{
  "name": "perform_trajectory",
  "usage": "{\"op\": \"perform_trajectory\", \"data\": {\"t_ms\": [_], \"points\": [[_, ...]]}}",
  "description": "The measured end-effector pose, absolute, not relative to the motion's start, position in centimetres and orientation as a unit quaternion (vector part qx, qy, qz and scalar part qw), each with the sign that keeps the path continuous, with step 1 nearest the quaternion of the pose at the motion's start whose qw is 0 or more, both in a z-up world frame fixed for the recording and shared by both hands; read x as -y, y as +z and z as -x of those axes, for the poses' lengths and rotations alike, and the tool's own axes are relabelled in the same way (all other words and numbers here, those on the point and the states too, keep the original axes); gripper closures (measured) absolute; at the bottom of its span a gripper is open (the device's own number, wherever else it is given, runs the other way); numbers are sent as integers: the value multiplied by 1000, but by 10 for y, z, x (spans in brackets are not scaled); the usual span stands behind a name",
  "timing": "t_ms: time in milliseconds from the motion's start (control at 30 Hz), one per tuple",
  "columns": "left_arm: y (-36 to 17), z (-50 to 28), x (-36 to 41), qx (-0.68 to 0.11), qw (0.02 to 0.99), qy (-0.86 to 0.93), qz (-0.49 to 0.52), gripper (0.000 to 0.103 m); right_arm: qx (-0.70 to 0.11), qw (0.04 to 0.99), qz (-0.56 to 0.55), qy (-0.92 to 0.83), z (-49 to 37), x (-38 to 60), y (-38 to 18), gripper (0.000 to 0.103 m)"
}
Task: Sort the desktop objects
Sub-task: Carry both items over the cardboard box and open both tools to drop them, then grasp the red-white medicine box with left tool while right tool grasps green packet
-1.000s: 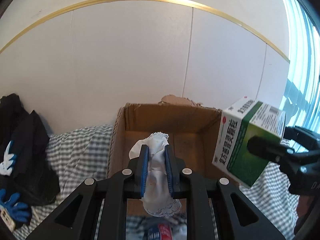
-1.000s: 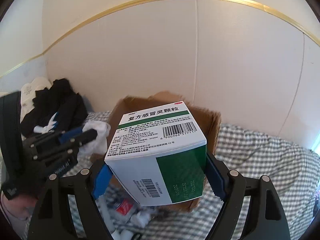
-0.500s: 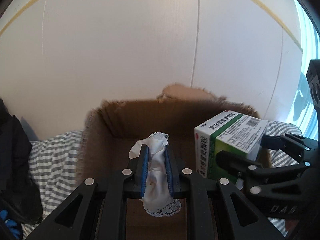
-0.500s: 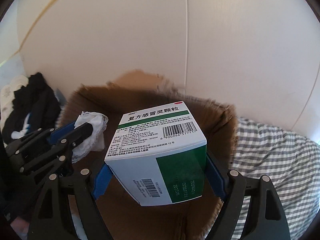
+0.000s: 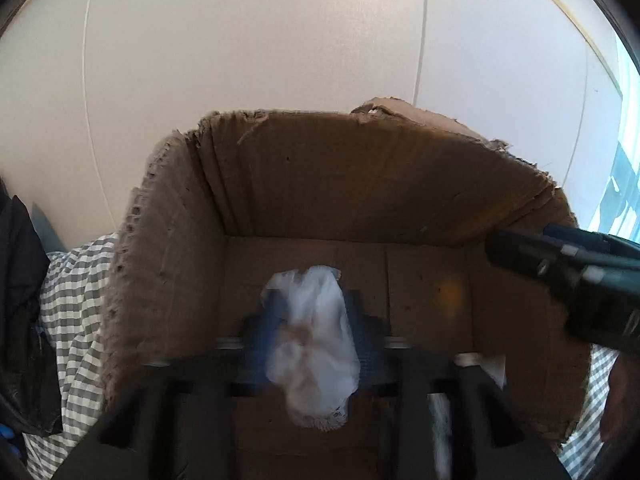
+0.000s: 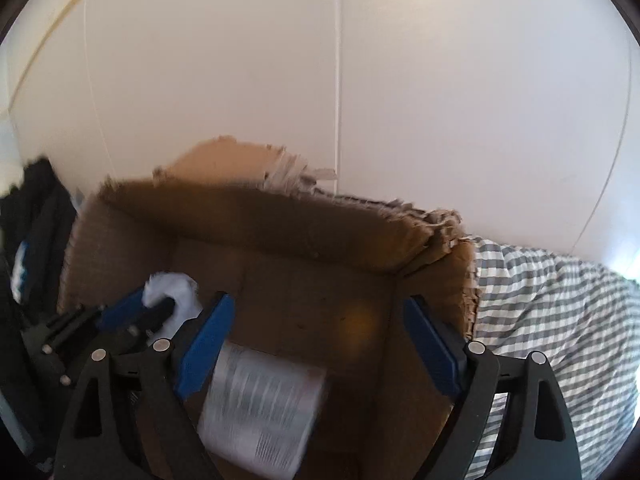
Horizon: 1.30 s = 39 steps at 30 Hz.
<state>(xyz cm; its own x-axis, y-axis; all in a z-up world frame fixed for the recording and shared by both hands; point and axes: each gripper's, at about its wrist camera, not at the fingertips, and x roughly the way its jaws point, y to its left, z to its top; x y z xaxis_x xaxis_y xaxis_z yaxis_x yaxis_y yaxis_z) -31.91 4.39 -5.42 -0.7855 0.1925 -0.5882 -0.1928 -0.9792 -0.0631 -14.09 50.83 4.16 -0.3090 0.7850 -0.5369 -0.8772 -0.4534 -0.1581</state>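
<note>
An open cardboard box [image 5: 360, 180] fills the left wrist view, with both grippers above its inside. A white lace-edged cloth [image 5: 312, 344] hangs between the blurred pads of my left gripper [image 5: 314, 296], whose jaws are opening and look spread off the cloth. In the right wrist view my right gripper [image 6: 318, 300] stands wide over the cardboard box [image 6: 280, 216], its jaws still opening. The white and green medicine box [image 6: 260, 404] is a blur below the blue pads [image 6: 208, 344], free of them. My left gripper [image 6: 132, 316] with the cloth [image 6: 172, 288] shows at the left.
A grey-and-white checked cloth [image 5: 76, 280] [image 6: 552, 304] covers the surface around the cardboard box. A heap of black clothing [image 5: 20, 300] [image 6: 36, 208] lies to the left. A white panelled wall [image 6: 400, 100] rises right behind the box, and a bright window [image 5: 624, 160] is at the right.
Both grippers have sunk into the cardboard box. My right gripper has let go of the medicine box, which is dropping. My left gripper's jaws have spread around the cloth.
</note>
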Motion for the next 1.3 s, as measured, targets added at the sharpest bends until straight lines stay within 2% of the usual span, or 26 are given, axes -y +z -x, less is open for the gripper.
{"op": "perform_trajectory", "data": {"t_ms": [67, 100, 167, 567, 767, 967, 1167, 1233, 1267, 1300], "points": [[-50, 308, -46, 8, 115, 947, 301, 30, -76, 516, 274, 808, 135, -496, 46, 15], [-47, 301, -46, 7, 114, 948, 299, 20, -69, 517, 273, 808, 133, -489, 48, 15], [-42, 284, -47, 1, 104, 951, 292, 11, -62, 517, 270, 810, 123, -472, 52, 14], [-17, 211, -27, -3, 92, 944, 316, 8, -102, 502, 246, 823, 63, -380, 80, 12], [-31, 171, -17, 5, 77, 925, 371, 8, -105, 516, 269, 806, 40, -336, 67, 12], [-58, 142, -28, 1, 117, 900, 420, 8, -95, 524, 289, 796, 41, -313, 42, 12], [-98, 142, -39, 50, 140, 861, 487, 8, -108, 508, 321, 792, 37, -295, 10, 12], [-108, 143, -45, 51, 153, 849, 503, 19, -115, 510, 329, 786, 34, -296, 1, 12], [-113, 144, -48, 52, 157, 845, 509, 39, -122, 509, 332, 785, 32, -297, -3, 12], [-117, 144, -49, 57, 163, 842, 512, 54, -131, 508, 333, 784, 29, -299, -7, 12]]}}
